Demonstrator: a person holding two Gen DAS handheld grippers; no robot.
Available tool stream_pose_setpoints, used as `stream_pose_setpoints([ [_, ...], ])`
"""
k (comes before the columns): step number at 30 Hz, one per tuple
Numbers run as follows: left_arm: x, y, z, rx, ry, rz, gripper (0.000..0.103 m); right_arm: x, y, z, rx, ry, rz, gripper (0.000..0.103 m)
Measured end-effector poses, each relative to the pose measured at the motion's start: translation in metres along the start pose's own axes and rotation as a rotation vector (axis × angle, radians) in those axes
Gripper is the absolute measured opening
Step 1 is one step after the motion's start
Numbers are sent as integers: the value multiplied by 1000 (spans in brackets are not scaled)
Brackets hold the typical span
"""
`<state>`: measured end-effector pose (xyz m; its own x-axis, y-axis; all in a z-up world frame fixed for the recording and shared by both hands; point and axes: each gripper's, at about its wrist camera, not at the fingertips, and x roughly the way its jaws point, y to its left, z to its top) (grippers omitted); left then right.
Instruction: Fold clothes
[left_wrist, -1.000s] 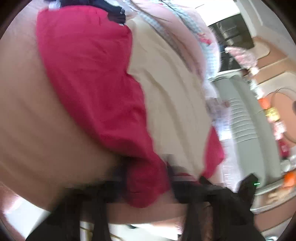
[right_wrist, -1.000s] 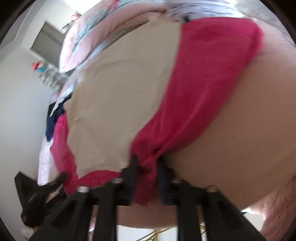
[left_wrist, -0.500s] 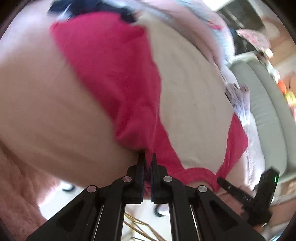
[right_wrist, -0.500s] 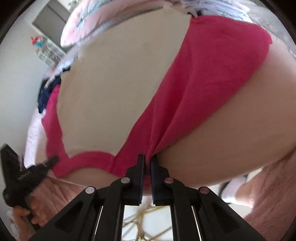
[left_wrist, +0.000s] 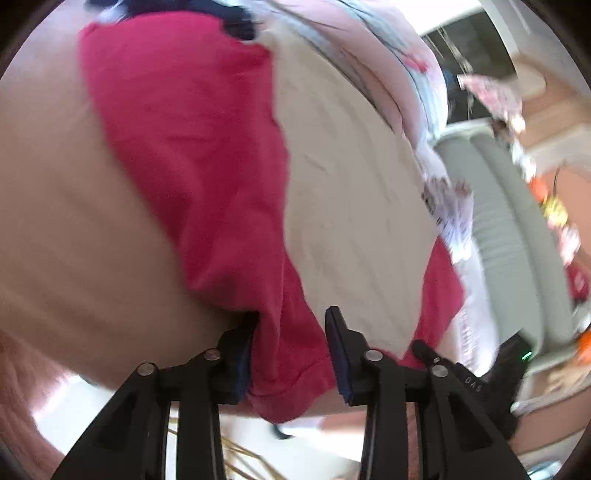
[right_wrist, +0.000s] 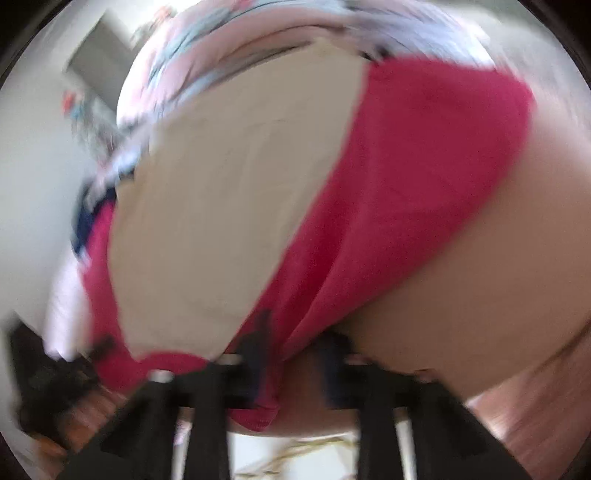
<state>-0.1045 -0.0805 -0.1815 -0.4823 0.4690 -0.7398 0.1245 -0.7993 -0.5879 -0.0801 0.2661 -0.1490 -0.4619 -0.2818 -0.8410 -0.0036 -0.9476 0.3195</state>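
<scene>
1. The left gripper (left_wrist: 291, 350) had its jaws standing well apart, with the near hem of the red garment (left_wrist: 192, 147) lying loosely between them. It gripped nothing.
2. Half a second before, those same jaws had been pinched shut on that hem, so the cloth had just been let go.
3. The right gripper (right_wrist: 293, 354) was badly blurred, but its two fingers also looked parted, with a fold of red hem hanging between them. It too had been clamped on the fabric half a second before.
4. The red garment lay spread on the tan surface (left_wrist: 74, 240), running from the near edge by the grippers to the far side. A beige cloth (left_wrist: 351, 192) lay flat on top of its middle, leaving red showing on both sides.
5. A pile of clothes (left_wrist: 399, 55) in pink and pale blue sat just beyond the far end of the garment.
6. Both near corners seemed to have been released together, which suggests the garment had been pulled straight and set down. The fold itself looked not yet made, since both red side strips were spread out flat.
7. The next move would probably call for a fresh grip on one red side, to bring it over the beige cloth.
</scene>
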Motion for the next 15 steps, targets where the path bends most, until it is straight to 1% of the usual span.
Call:
stream_pose_setpoints([
  [1,-4,-2,2,11,-2,9,4,-11,10,-1,-54,-30,-47,5],
  [2,-8,-4,3,19,-6,12,4,-26,25,-4,-138,-83,-107,5],
  [6,-26,-10,9,52,-19,23,4,-75,35,-16,-216,-150,-142,4],
  [7,-20,-6,8,48,25,35,5,-63,37,-12,-200,-122,-145,4],
  [9,1,8,5,16,138,70,6,-7,44,-7,-191,-20,-185,4],
  [10,2,14,5,-16,150,46,6,19,47,-5,-184,29,-202,4],
  [11,1,20,6,-50,151,11,6,27,41,-6,-139,48,-183,4],
  [12,-5,24,10,-75,154,-7,7,35,34,-8,-96,66,-164,3],
  [13,-12,28,15,-98,157,-20,9,27,31,-6,-72,53,-158,3],
  [14,-25,32,20,-101,118,-23,11,20,28,-4,-48,39,-152,3],
  [15,-41,37,27,-97,59,-3,16,13,24,-2,-24,26,-147,4],
])
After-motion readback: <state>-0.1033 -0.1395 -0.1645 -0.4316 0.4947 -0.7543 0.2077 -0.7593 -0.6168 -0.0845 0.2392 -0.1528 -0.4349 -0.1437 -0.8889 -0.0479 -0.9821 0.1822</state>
